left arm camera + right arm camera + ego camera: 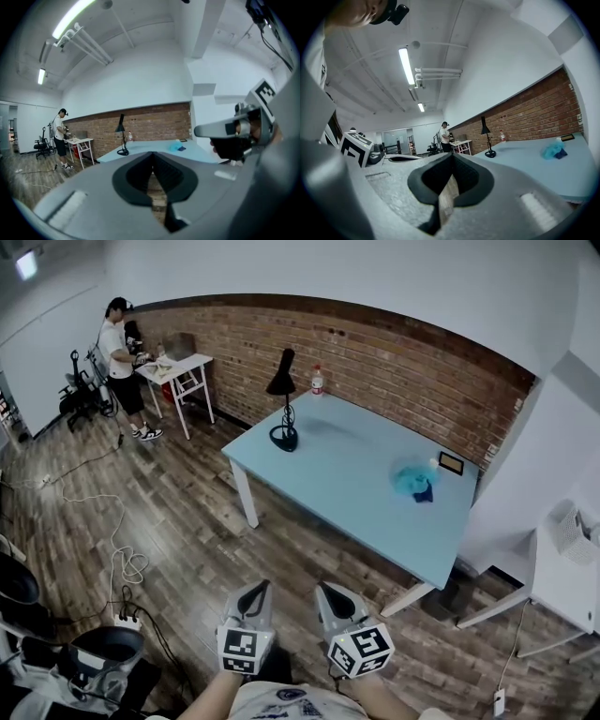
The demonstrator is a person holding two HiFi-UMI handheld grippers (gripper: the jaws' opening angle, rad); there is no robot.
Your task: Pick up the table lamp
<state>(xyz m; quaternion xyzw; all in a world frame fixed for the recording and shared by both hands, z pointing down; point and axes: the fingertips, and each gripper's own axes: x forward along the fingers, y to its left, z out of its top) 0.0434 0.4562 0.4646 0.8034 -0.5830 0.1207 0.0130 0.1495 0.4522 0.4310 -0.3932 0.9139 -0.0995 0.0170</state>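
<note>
The table lamp [284, 401] is black, with a cone shade, a thin stem and a round base. It stands upright near the far left corner of the light blue table [356, 493]. It shows small and distant in the left gripper view [122, 137] and the right gripper view [486, 136]. My left gripper [258, 588] and right gripper [324, 588] hang side by side over the wood floor, well short of the table. Both are shut with nothing in them [152, 155] [451, 157]. Each gripper also appears in the other's view: the right gripper [206, 131] and the left gripper [393, 158].
On the table are a bottle [317, 381], a blue cloth [412, 480] and a small framed object [451, 463]. A person [120, 367] stands at a white side table [178, 367] by the brick wall. Cables [122, 563] lie on the floor at left. A white desk [562, 582] stands at right.
</note>
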